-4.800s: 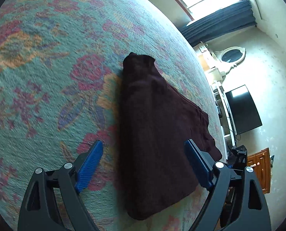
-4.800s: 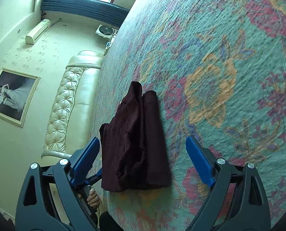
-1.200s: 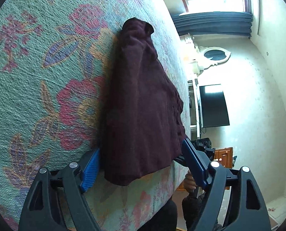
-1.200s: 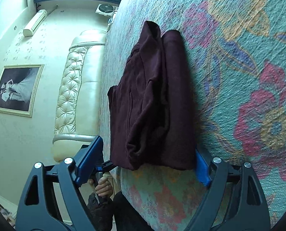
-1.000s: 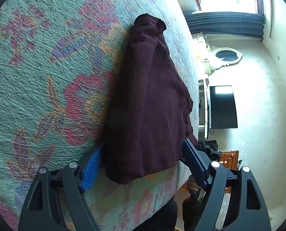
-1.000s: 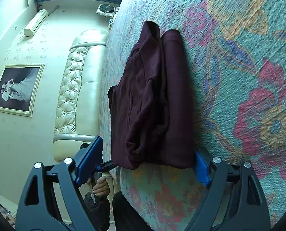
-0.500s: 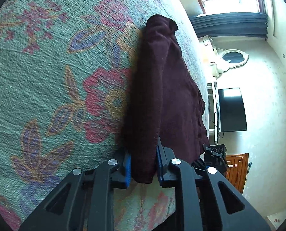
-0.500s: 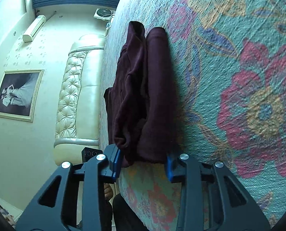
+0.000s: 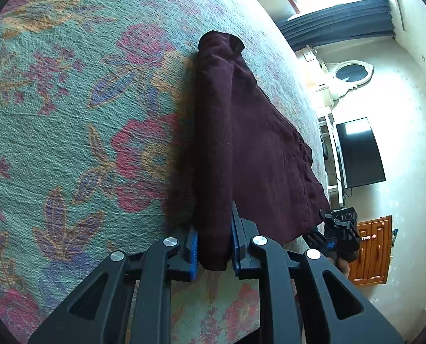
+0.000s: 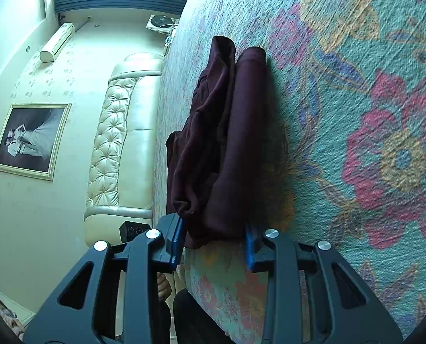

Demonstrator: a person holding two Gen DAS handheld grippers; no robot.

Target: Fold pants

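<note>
Dark maroon pants (image 9: 250, 140) lie folded in a narrow stack on a floral bedspread (image 9: 69, 109). My left gripper (image 9: 213, 246) is shut on the near left edge of the pants, its blue pads pressed against the cloth. My right gripper (image 10: 213, 243) is shut on the near right edge of the pants (image 10: 221, 143), with a thick bunch of cloth between its pads. The near end of the stack is lifted slightly off the bed. The right gripper also shows at the right of the left wrist view (image 9: 339, 229).
The bed edge lies just below both grippers. A cream tufted headboard (image 10: 118, 143) and a framed picture (image 10: 29, 140) stand beyond the bed. A black TV (image 9: 359, 152), a wooden cabinet (image 9: 370, 255) and a curtained window (image 9: 339, 25) are in the room.
Both grippers came down around the near end of the pants and closed on it. The near edge has bunched narrower and risen a little.
</note>
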